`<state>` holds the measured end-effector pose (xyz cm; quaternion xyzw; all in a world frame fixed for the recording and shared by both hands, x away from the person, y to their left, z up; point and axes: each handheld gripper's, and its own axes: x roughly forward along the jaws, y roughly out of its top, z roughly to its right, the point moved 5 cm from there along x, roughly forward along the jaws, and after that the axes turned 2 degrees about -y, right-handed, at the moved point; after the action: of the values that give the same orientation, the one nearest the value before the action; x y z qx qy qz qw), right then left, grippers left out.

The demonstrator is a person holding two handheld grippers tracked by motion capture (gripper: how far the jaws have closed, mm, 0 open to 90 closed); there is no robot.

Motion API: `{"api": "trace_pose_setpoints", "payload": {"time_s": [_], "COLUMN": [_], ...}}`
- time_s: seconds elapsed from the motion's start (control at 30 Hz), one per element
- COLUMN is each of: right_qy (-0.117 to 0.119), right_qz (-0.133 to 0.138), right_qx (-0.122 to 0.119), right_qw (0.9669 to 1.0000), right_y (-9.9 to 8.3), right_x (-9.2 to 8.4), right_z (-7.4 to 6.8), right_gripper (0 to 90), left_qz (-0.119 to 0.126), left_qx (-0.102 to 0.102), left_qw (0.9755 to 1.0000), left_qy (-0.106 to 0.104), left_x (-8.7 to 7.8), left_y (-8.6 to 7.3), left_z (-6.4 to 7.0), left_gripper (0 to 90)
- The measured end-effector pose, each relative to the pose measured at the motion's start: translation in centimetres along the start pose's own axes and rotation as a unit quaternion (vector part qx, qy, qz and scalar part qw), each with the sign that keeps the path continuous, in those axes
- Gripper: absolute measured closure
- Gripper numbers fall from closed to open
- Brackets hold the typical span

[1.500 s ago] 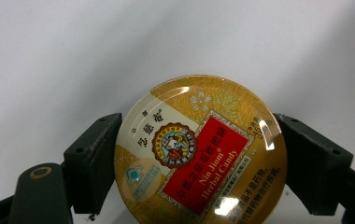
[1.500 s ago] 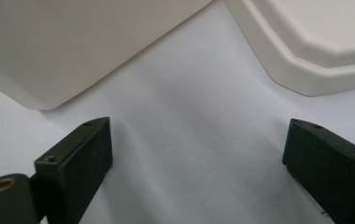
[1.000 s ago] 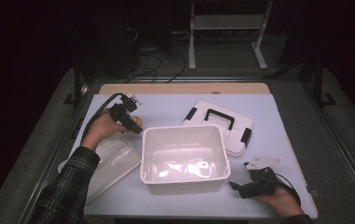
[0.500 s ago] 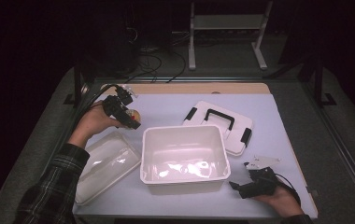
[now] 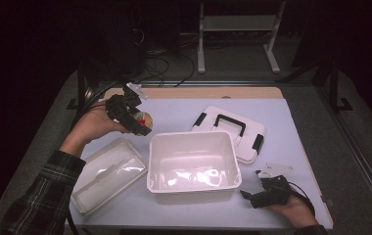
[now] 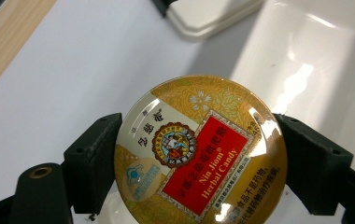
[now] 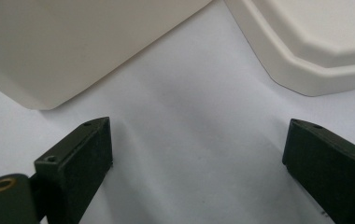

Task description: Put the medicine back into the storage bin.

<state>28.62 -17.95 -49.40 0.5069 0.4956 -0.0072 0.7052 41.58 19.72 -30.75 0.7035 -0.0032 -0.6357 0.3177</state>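
My left gripper (image 6: 199, 154) clamps the round candy tin (image 6: 200, 151), centre frame; my right gripper (image 7: 199, 163) gapes wide, lower frame, nothing between.

dark lab, cables (image 5: 162, 66), metal stand (image 5: 235, 29)

The table (image 5: 174, 110) has a pale, white-blue top, and a strip of light wood shows along its far edge in the upper part of the frame. In the middle of it stands an open white tub (image 5: 192, 165), and a shallow clear tray (image 5: 106, 174) lies at the lower left, just beside the tub. At the upper right of the tub lies a flat white lid (image 5: 235, 131) with a black handle and black clips, very close to the tub's corner.
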Motion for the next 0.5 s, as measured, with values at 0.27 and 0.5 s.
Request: {"api": "trace_pose_setpoints", "payload": {"time_s": [0.27, 0.5], "right_qy": [0.0, 0.0], "right_qz": [0.0, 0.0], "right_qx": [0.0, -0.001], "right_qw": [1.0, 1.0], "right_y": [0.0, 0.0], "right_x": [0.0, 0.0], "right_z": [0.0, 0.0], "right_gripper": [7.7, 7.7], "left_qz": [0.002, -0.008], "left_qx": [0.039, 0.066], "left_qw": [0.999, 0.9971], "left_qy": [-0.023, -0.038], "left_x": [-0.4, 0.1], "left_y": [1.3, 1.9], "left_z": [2.6, 4.4], "left_gripper": [19.4, 19.4]}}
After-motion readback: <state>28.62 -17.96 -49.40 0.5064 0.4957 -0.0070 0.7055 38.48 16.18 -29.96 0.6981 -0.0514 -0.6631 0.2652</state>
